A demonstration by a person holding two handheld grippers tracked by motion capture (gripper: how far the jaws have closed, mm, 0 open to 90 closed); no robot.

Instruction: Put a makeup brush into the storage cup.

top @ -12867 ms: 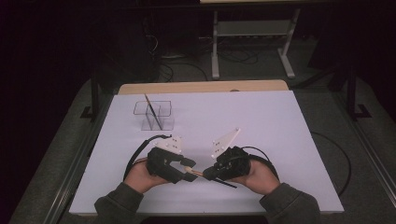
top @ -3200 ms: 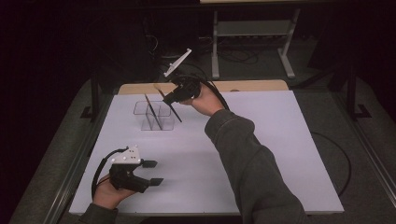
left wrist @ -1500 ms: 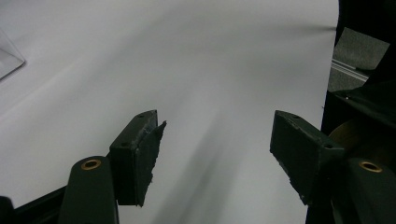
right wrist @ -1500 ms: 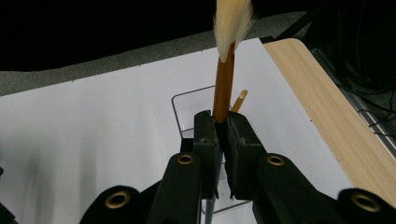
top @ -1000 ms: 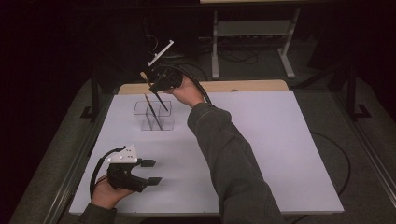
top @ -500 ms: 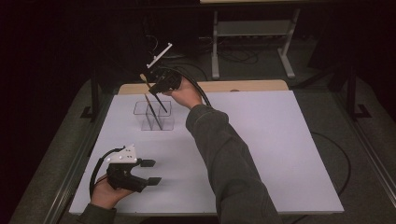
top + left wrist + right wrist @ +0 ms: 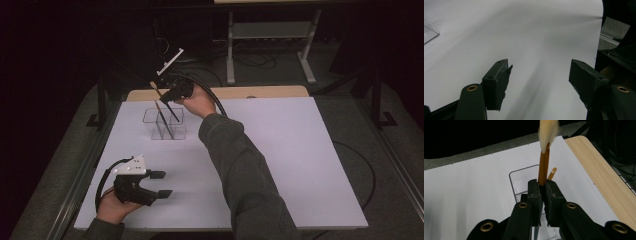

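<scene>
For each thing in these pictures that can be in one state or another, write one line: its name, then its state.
Right gripper: shut on the brush, held above the clear holder.
Brush: gripped by its brown handle, bristle end pointing away from the fingers, lower end out of sight.
Second brush: leaning inside the holder.
Clear holder: upright on the white table.
Left gripper: open, holding nothing, low over the table's near left part.

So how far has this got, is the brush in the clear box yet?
Already done: one stick stands in the clear box. In hand: the right gripper has its jaws shut on a brush, bristles up, right above the box. Left: lower it in and let go. The left gripper waits open near the table's front.
</scene>
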